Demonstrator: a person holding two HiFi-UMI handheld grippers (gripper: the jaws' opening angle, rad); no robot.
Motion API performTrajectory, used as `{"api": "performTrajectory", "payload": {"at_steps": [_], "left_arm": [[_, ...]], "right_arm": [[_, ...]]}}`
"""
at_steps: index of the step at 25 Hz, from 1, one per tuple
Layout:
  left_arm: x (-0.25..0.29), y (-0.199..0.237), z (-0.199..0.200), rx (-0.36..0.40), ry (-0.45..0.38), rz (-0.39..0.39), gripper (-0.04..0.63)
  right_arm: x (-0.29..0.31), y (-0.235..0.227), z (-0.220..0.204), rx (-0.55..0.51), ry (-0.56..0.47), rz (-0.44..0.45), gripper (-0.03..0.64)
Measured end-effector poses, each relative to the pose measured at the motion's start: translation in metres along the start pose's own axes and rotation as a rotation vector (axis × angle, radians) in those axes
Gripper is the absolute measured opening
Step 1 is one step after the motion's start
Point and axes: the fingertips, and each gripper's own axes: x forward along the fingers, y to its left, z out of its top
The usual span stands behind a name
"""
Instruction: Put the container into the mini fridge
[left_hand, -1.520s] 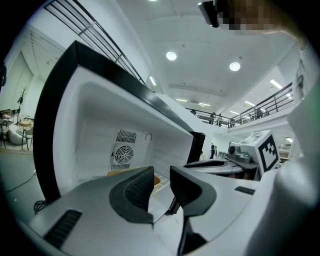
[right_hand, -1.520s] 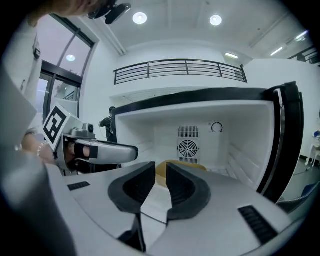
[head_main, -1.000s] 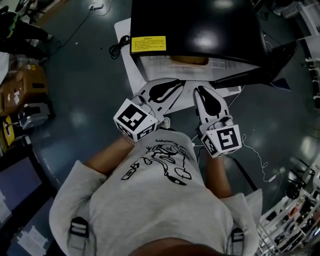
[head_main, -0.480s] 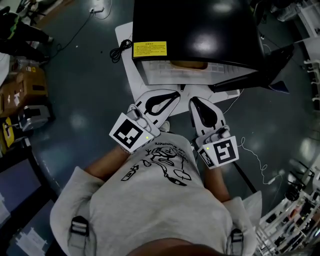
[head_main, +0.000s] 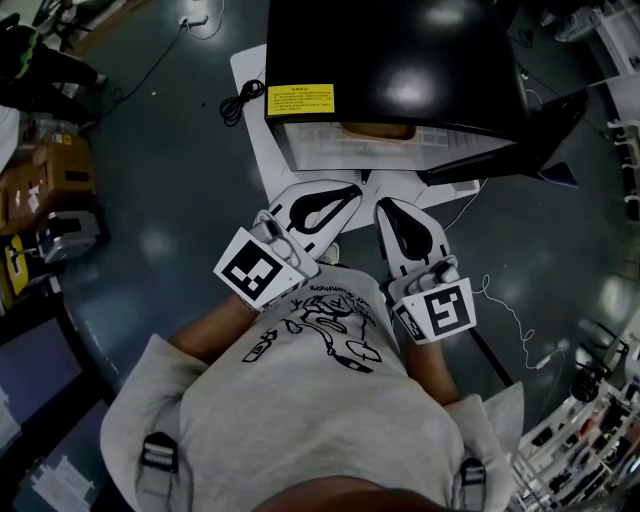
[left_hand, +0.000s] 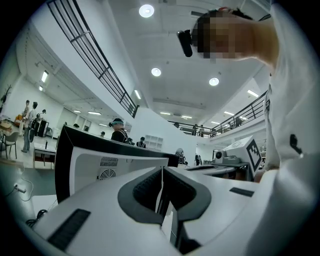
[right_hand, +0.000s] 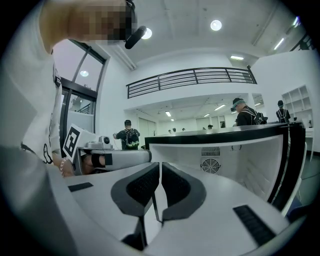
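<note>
The black mini fridge (head_main: 400, 50) stands in front of me with its door (head_main: 520, 150) swung open to the right. A brownish container (head_main: 380, 129) sits inside on the white shelf. My left gripper (head_main: 352, 189) is held close to my chest, in front of the opening, shut and empty. My right gripper (head_main: 384, 206) hangs beside it; its jaws have just been closing with nothing between them, and they stand shut. In the left gripper view the jaws (left_hand: 162, 172) meet before the fridge (left_hand: 100, 160). The right gripper view shows closed jaws (right_hand: 160, 170) and the white fridge interior (right_hand: 225, 155).
The fridge rests on a white mat (head_main: 245, 60) on the dark floor, with a black power cable (head_main: 240, 95) at its left. A thin white cable (head_main: 510, 300) lies on the floor at the right. Boxes (head_main: 50, 170) crowd the left edge, racks (head_main: 590, 420) the lower right.
Both grippers have drawn back a little from the fridge opening toward my body, and their jaws have closed. The container stays in the fridge.
</note>
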Motion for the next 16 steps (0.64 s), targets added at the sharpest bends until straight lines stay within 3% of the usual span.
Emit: {"api": "performTrajectory", "payload": {"at_steps": [16], "left_arm": [[-0.0031, 0.0052, -0.003, -0.003, 0.01, 0.008, 0.021]], "right_arm": [[0.0029, 0.001, 0.0004, 0.0, 0.001, 0.0, 0.037]]}}
